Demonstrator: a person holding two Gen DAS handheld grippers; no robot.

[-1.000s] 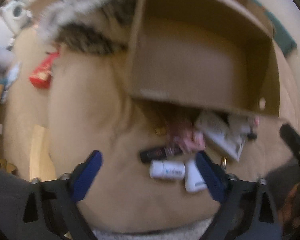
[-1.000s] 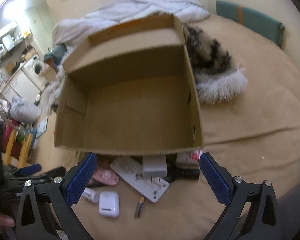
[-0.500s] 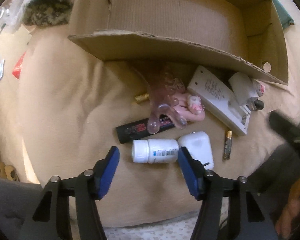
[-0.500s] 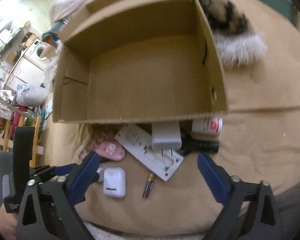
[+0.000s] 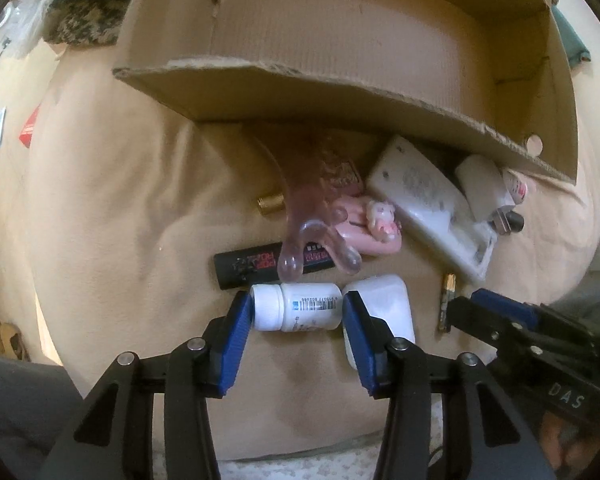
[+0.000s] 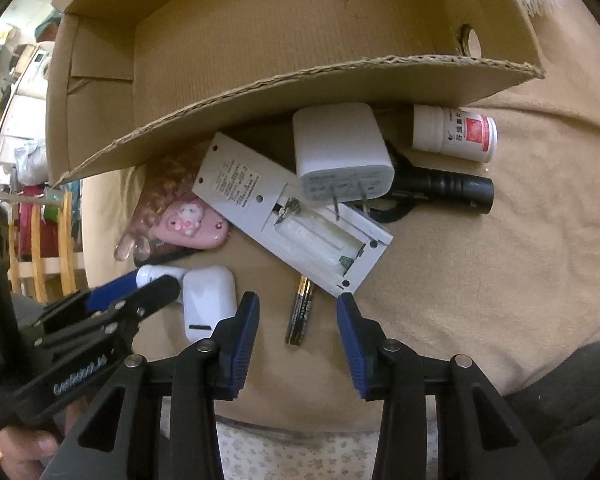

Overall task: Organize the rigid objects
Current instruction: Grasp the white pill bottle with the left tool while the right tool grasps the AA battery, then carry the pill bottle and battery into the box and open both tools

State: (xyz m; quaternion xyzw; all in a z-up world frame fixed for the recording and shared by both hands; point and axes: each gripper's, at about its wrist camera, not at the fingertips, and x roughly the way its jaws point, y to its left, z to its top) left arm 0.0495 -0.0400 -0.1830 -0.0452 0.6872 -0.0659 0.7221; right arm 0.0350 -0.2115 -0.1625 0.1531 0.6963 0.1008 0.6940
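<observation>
A white pill bottle (image 5: 300, 307) lies on its side on the tan blanket, between the blue pads of my left gripper (image 5: 296, 312); the jaws stand around it, narrowed, touching or nearly so. My right gripper (image 6: 298, 312) is open, its pads either side of a black and gold battery (image 6: 300, 312). An empty cardboard box (image 5: 340, 80) sits just beyond the pile; it also shows in the right wrist view (image 6: 260, 40). A white earbud case (image 6: 209, 306) lies between the two grippers.
The pile holds a white remote with open battery bay (image 6: 292, 216), a white charger plug (image 6: 340, 156), a black flashlight (image 6: 444, 190), a red-labelled pill bottle (image 6: 456, 134), a pink toy case (image 6: 192, 224), a clear pink tool (image 5: 308, 220) and a black lighter (image 5: 260, 270).
Both grippers have moved down and closer to the pile. The left jaws have narrowed around the white pill bottle; the right jaws have narrowed and now straddle the battery.
</observation>
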